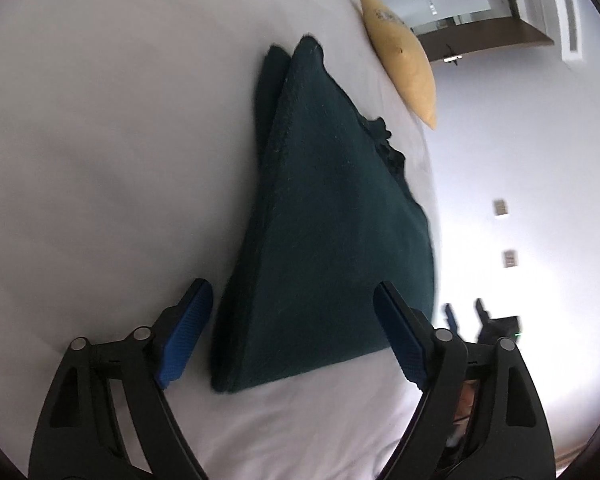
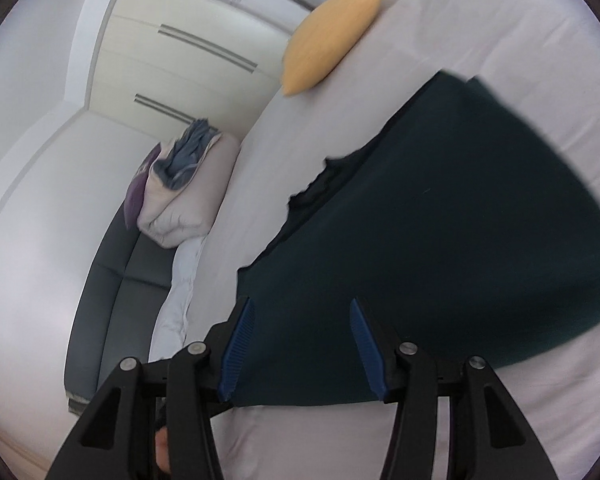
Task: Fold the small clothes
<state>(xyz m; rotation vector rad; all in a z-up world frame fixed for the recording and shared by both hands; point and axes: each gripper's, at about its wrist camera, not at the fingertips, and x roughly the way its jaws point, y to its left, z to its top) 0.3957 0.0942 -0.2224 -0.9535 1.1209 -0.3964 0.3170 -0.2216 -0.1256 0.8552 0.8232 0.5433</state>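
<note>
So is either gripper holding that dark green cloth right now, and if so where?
Nothing is held. The left gripper and right gripper both stand open over the folded dark green cloth on the bed.

The left wrist camera is sitting behind its tool (image 1: pixel 292 308), looking forward and downward along the two fingers, rolled so the bed (image 1: pixel 100 140) is filling the left and the wall the right. It is hanging close over the cloth (image 1: pixel 332 220). The right wrist camera is looking the same way past its own tool (image 2: pixel 300 320), rolled so the bed (image 2: pixel 480 32) is lying to the right and a sofa (image 2: pixel 112 280) to the left. Both views are sharing the cloth (image 2: pixel 440 220), the bed and a pillow (image 1: pixel 404 56) (image 2: pixel 328 36); the left view is also catching the right tool (image 1: pixel 464 312).
</note>
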